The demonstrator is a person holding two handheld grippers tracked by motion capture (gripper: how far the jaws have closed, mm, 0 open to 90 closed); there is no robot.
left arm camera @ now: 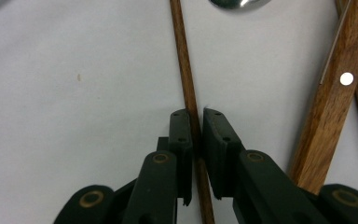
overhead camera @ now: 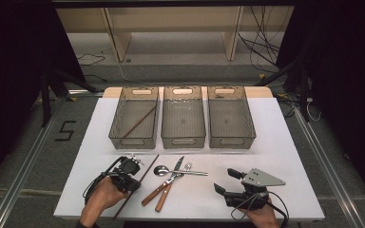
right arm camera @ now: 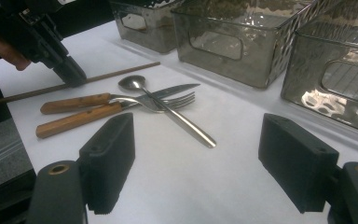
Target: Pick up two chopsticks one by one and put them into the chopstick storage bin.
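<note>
One thin wooden chopstick (left arm camera: 187, 88) lies on the white table (overhead camera: 285, 156) at the near left, and the left gripper (left arm camera: 196, 122) has its jaws nearly shut around it, pads touching its sides near mid-length. It looks light, stiff and likely to roll, so a mid-shaft hold seems sound. Right gripper (right arm camera: 196, 158) hovers wide open, holding nothing. Beyond, a second chopstick (overhead camera: 139, 121) rests in the left bin (overhead camera: 115, 118).
</note>
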